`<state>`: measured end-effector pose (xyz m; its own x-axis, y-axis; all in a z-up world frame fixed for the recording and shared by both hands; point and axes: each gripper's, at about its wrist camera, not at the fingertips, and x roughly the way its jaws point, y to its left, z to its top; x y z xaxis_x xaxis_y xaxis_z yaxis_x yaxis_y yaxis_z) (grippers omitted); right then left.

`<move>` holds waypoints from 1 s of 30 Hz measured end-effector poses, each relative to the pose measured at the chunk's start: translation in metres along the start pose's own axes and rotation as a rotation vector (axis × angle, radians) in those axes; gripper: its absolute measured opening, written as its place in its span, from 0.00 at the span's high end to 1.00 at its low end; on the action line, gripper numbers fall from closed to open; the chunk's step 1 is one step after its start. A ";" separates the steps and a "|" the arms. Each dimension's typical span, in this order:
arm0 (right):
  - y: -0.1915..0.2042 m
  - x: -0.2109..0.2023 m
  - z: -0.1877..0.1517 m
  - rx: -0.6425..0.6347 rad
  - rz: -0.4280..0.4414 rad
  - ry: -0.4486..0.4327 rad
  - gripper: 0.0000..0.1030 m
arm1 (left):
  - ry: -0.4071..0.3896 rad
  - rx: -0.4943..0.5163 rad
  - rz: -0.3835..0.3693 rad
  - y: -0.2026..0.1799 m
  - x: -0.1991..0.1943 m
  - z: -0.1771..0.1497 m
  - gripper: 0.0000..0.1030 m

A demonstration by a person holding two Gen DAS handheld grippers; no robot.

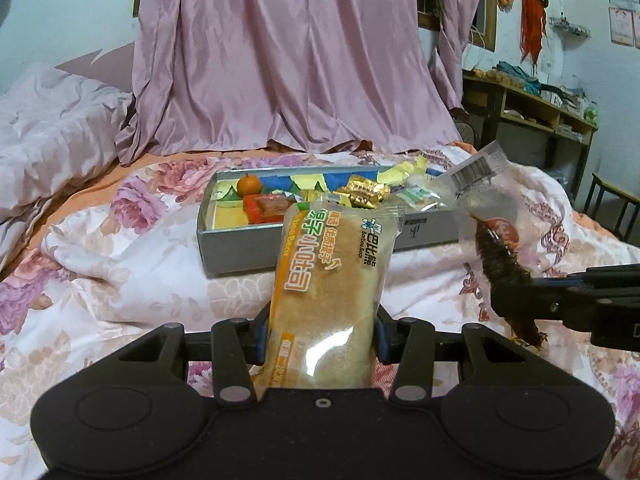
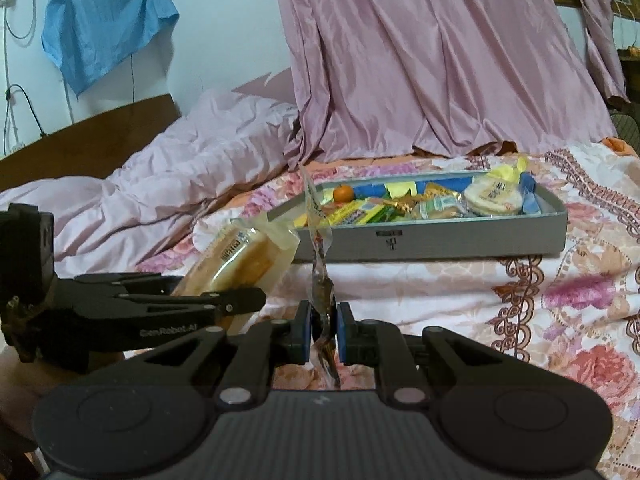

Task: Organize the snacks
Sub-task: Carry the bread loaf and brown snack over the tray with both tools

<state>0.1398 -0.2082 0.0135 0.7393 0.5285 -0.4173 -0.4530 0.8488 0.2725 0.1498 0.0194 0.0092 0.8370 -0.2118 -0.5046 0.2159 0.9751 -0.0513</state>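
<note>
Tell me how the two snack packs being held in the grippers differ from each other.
The bread pack in the left gripper is thick and wide, so the jaws stand well apart; the clear pack of dark dried snack in the right gripper is thin, with the jaws nearly together. The bread is pale tan under orange and green print; the other is dark brown behind clear film with a barcode. Both are held off the bed, short of the grey box.

Curtain (image 1: 280, 60): pink. Bedspread (image 1: 120, 280): white, with pink floral print. Box (image 2: 460, 236): grey. Mandarin (image 1: 249, 185): orange. Bread pack (image 1: 332, 280): tan with orange edge. Gripper pads (image 2: 305, 330): blue.
</note>
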 end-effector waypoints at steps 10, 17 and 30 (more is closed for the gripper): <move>0.004 -0.021 0.014 -0.022 0.006 -0.127 0.86 | -0.075 0.004 -0.004 -0.006 -0.018 0.014 0.53; 0.002 -0.038 0.033 -0.052 -0.016 -0.277 0.86 | -0.168 0.005 -0.020 -0.011 -0.038 0.032 0.53; -0.027 -0.023 0.081 -0.021 -0.087 -0.452 0.86 | -0.318 -0.042 0.007 -0.005 -0.022 0.068 0.53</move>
<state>0.1748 -0.2444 0.0859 0.9160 0.4009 -0.0160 -0.3865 0.8923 0.2334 0.1648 0.0147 0.0788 0.9550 -0.2087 -0.2110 0.1941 0.9770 -0.0879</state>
